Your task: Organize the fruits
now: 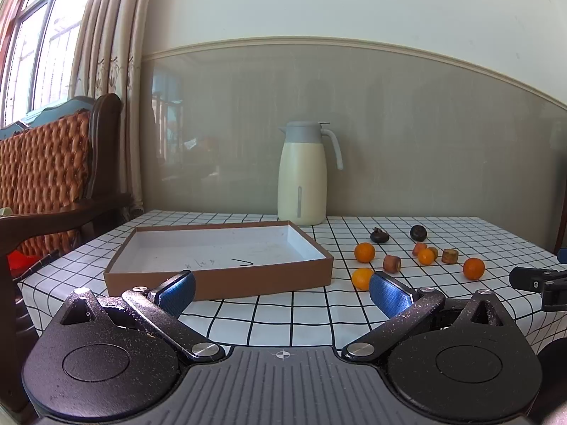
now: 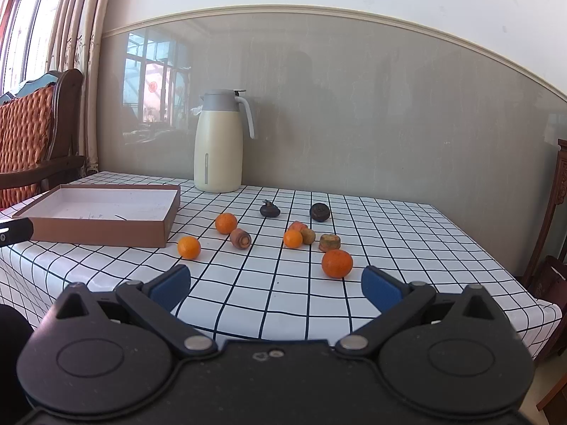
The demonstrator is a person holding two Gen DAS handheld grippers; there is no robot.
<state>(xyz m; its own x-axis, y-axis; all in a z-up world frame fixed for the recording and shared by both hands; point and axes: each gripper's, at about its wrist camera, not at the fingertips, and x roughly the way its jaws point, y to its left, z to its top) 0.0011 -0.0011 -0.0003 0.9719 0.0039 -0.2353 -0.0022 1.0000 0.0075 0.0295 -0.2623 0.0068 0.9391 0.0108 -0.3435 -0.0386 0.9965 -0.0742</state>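
Observation:
Several small oranges lie loose on the checked tablecloth: one near the box (image 2: pixel 189 247), one behind it (image 2: pixel 226 223), one in the middle (image 2: pixel 292 238), the nearest (image 2: pixel 337 264). Two dark round fruits (image 2: pixel 269 210) (image 2: pixel 319 212) lie further back, with brown stubby pieces (image 2: pixel 241 238) (image 2: pixel 330 242) between. An empty brown cardboard box (image 1: pixel 219 276) (image 2: pixel 102 228) sits left of them. My left gripper (image 1: pixel 281 292) is open and empty, just before the box's near wall. My right gripper (image 2: pixel 276 285) is open and empty, in front of the fruits.
A cream thermos jug (image 1: pixel 302 177) (image 2: pixel 218 141) stands at the back by the wall. A wooden armchair with orange cushion (image 1: pixel 46 177) stands left of the table. The right gripper's tip shows in the left wrist view (image 1: pixel 538 279). A wooden chair (image 2: pixel 553 248) stands right.

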